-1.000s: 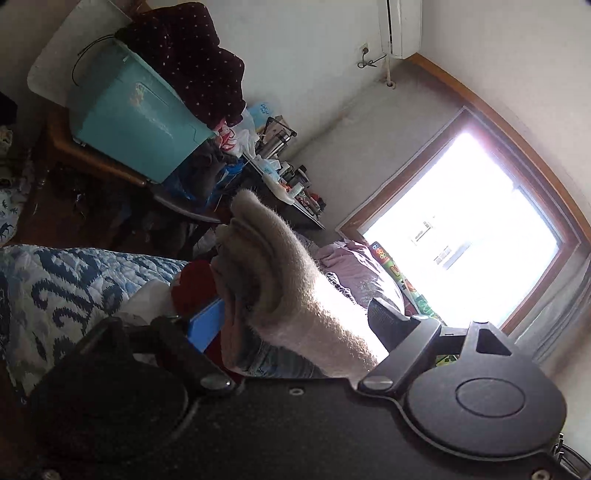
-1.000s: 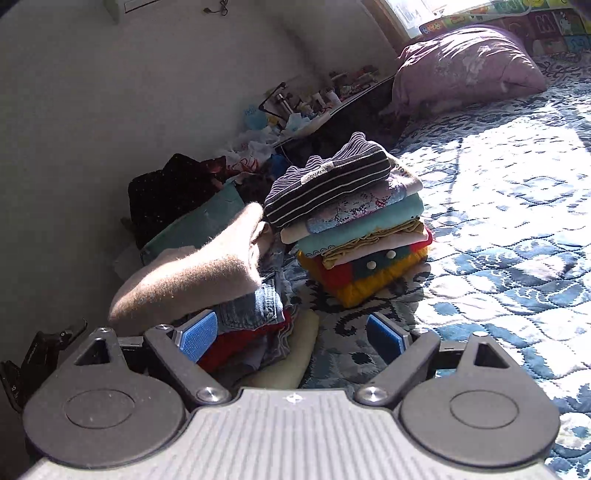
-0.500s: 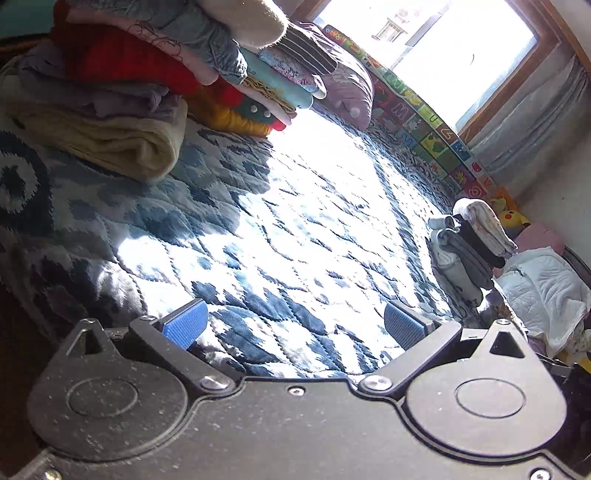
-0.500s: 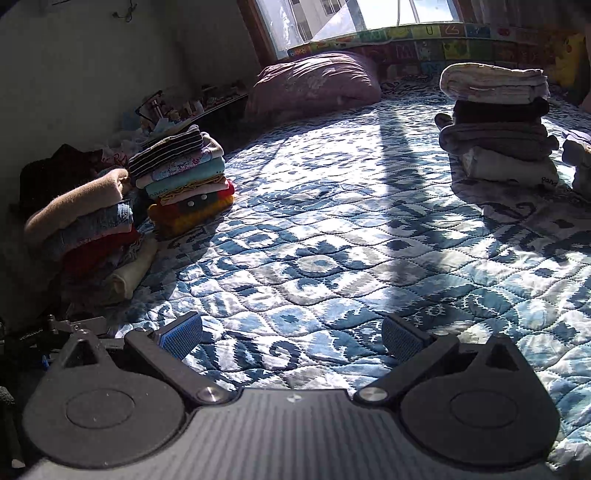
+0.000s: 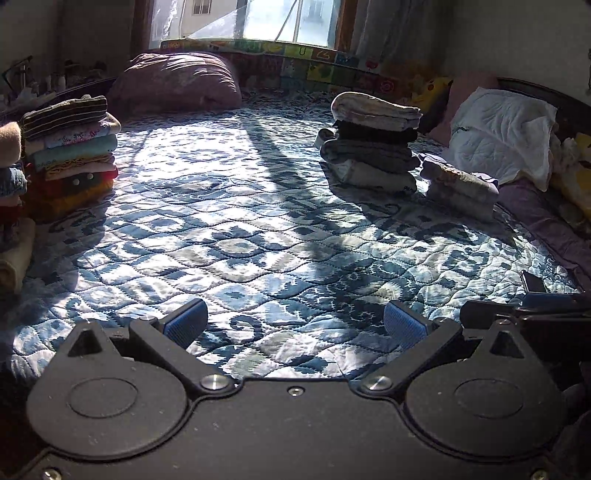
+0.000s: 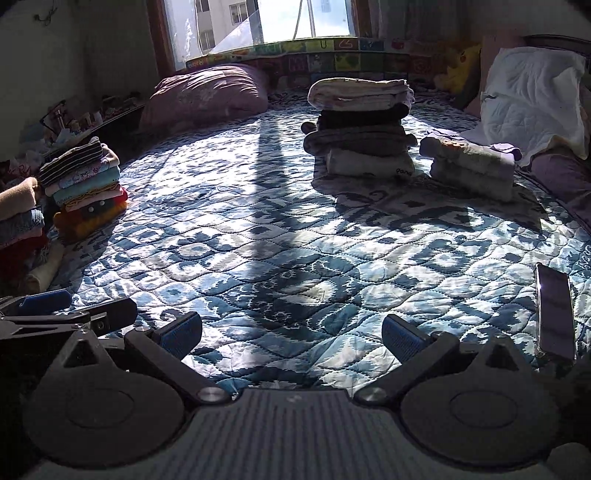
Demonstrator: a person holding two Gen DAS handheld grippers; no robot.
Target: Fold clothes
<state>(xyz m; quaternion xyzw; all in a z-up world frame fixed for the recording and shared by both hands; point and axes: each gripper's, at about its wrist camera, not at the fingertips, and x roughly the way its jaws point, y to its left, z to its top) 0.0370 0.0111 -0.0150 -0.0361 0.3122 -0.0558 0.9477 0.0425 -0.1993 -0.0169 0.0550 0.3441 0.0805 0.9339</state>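
A blue-and-white patterned quilt [image 5: 280, 236] is spread across the bed and lit by sun from the window [image 6: 280, 18] at the far side. The left gripper [image 5: 295, 321] is held low over the quilt's near edge, its blue-padded fingers [image 5: 184, 321] set wide apart with nothing between them. The right gripper [image 6: 291, 332] is held beside it in the same attitude, its fingers [image 6: 402, 338] likewise spread and empty; each gripper is caught at the edge of the other's view.

Folded clothes are seen in four piles around the quilt's bare middle. At the left edge, a colourful stack topped by a dark striped garment [image 5: 70, 147] is set just beside a second stack topped by a beige fleecy garment [image 6: 18, 218]. On the far right side, a taller stack of grey and black clothes topped by a cream folded piece [image 5: 373, 144] is set near a low pile of grey folded garments [image 6: 469, 166].

A mauve pillow [image 5: 177, 83] is propped below the window, and a white quilted pillow [image 6: 532, 99] is leant at the right. A dark smartphone [image 6: 554, 317] is left lying flat on the quilt to the right of the right gripper.
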